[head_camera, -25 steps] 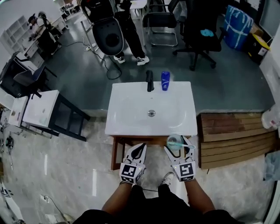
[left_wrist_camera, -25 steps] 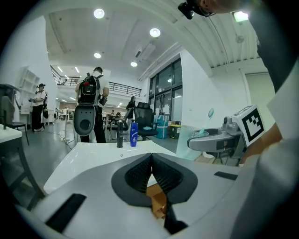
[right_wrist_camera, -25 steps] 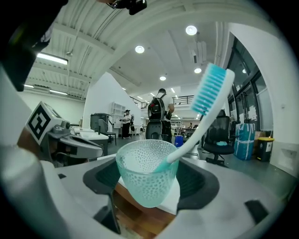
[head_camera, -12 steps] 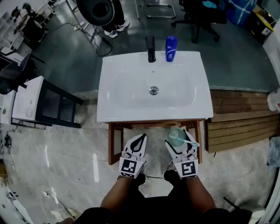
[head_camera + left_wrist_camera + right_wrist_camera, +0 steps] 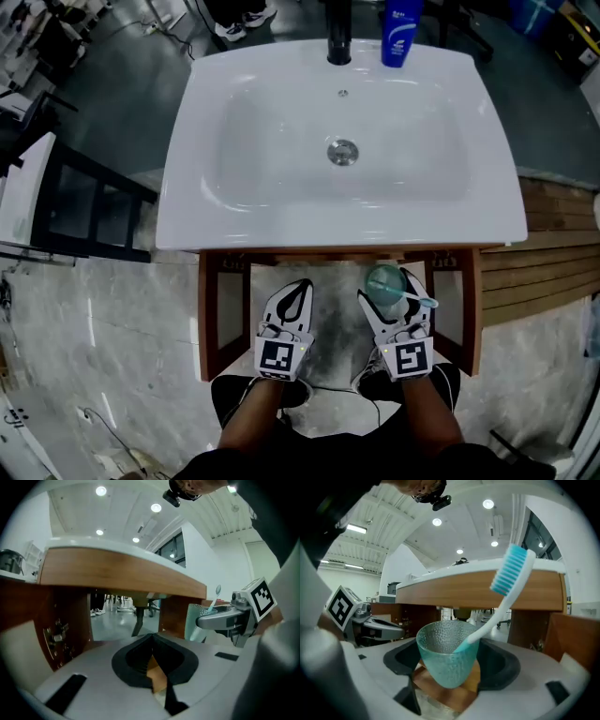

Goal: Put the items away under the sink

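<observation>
From the head view, the white sink point(image 5: 281, 220) fills the upper half. A black faucet point(image 5: 338, 42) and a blue bottle point(image 5: 400, 23) stand side by side at the sink's back edge, and the drain point(image 5: 343, 152) sits in the middle of the sink's basin. Below the sink's front rim runs the wooden cabinet frame point(image 5: 214, 309). Both grippers hang just in front of that rim. The left gripper point(image 5: 296, 292) has its fingers pressed together and carries nothing. The right gripper point(image 5: 390, 289) clamps a teal cup point(image 5: 382, 278), with a toothbrush point(image 5: 417, 300) leaning out of the cup away from the sink's centre.

Over to the left gripper view: the jaw tips of the left gripper point(image 5: 153, 637) meet, with nothing between them. The sink's wooden apron point(image 5: 122, 573) stretches overhead. Under the sink's right end, the right gripper point(image 5: 225, 618) holds the cup point(image 5: 193, 623), and the toothbrush point(image 5: 215, 595) pokes up toward the sink.

Now the right gripper view: the right gripper point(image 5: 450, 648) has its fingers closed on the dimpled glass cup point(image 5: 445, 665), which is upright and just below the sink's apron point(image 5: 478, 590). The toothbrush point(image 5: 506, 592) stands in the cup and tilts, its blue bristles reaching up across the apron. The left gripper point(image 5: 375, 627) shows under the sink's other end.
</observation>
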Demonstrator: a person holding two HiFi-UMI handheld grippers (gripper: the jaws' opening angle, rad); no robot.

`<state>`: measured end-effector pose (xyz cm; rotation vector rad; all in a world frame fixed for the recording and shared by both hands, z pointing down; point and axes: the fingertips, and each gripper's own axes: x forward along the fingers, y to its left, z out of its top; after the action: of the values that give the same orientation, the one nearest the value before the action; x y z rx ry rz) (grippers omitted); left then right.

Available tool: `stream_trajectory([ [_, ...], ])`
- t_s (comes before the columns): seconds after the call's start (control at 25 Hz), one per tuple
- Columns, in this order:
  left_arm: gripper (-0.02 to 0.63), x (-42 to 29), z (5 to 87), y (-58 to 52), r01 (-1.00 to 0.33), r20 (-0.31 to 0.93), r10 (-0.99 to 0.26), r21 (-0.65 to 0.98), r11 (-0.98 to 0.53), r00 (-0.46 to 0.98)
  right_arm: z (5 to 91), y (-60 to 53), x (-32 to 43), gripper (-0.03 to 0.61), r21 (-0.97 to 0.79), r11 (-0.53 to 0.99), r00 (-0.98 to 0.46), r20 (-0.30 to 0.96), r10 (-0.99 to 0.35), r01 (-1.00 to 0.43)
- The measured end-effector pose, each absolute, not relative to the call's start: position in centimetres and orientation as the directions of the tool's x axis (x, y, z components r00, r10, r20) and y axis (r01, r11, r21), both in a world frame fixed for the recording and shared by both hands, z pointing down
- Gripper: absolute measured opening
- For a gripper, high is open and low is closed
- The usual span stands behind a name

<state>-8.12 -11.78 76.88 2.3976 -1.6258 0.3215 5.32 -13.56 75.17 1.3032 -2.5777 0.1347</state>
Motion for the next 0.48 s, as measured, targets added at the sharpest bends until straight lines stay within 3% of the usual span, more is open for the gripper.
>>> stream_trajectory([
  [0.48,0.02,-10.3,88.7,-17.6,-0.953,0.246,-0.921,0.051,-0.299,0.302,85.8,-17.3,3.6,0.376,0.03,0.574,-0.557,0.205,-0.805,-0.818],
])
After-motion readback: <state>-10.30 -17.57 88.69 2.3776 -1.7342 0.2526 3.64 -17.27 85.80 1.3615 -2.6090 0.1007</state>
